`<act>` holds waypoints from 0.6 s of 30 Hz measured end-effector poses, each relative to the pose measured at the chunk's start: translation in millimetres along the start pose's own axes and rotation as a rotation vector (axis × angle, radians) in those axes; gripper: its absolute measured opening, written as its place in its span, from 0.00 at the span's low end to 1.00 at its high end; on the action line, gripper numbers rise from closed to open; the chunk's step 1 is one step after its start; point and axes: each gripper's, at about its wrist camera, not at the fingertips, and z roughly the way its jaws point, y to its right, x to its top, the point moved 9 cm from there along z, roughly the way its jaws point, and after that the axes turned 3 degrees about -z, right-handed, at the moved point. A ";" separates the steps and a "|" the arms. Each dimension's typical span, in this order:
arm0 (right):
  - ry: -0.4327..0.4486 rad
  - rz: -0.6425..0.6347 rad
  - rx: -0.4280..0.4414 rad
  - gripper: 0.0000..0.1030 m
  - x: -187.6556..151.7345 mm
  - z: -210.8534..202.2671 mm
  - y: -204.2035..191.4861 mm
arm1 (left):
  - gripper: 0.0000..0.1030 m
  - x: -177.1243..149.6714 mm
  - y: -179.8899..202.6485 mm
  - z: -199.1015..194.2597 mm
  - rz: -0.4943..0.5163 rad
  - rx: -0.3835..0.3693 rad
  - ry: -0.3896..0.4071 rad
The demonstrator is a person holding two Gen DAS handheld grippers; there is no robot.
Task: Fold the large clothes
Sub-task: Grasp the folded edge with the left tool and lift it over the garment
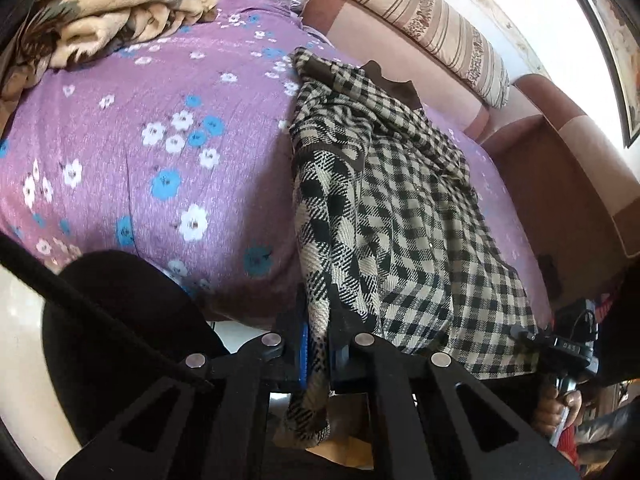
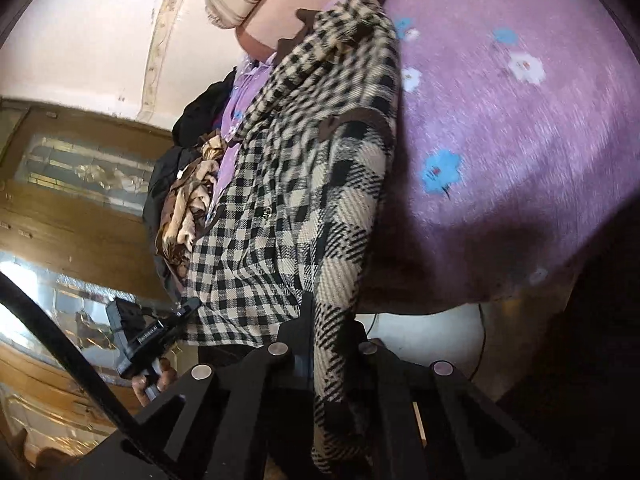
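Checked garment (image 1: 400, 208) on purple bedspread (image 1: 168, 128), left gripper (image 1: 316, 344) and right gripper (image 2: 332, 344) each pinching its hem

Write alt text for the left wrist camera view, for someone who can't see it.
The left gripper is shut on the hem of a black-and-cream checked coat that lies lengthwise along a bed with a purple floral bedsheet. At lower right, the right gripper reaches the coat's other hem corner. A crumpled tan and brown blanket sits at the far left.
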 end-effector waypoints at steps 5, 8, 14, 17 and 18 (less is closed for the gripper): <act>0.018 -0.061 0.015 0.06 34.4 -8.7 -22.5 | 0.06 28.7 12.4 -6.9 0.045 -0.021 0.016; 0.056 -0.086 0.014 0.06 70.0 -10.9 -35.3 | 0.06 67.3 21.3 -2.5 0.037 -0.038 0.037; 0.167 -0.086 -0.044 0.07 177.2 -2.4 -40.3 | 0.06 165.2 47.3 23.3 0.065 -0.008 0.127; 0.208 -0.075 -0.092 0.07 226.3 9.2 -37.5 | 0.06 214.7 51.5 52.7 0.032 0.020 0.135; 0.222 -0.066 -0.112 0.07 243.9 14.4 -34.5 | 0.06 227.8 51.4 61.8 0.021 0.037 0.136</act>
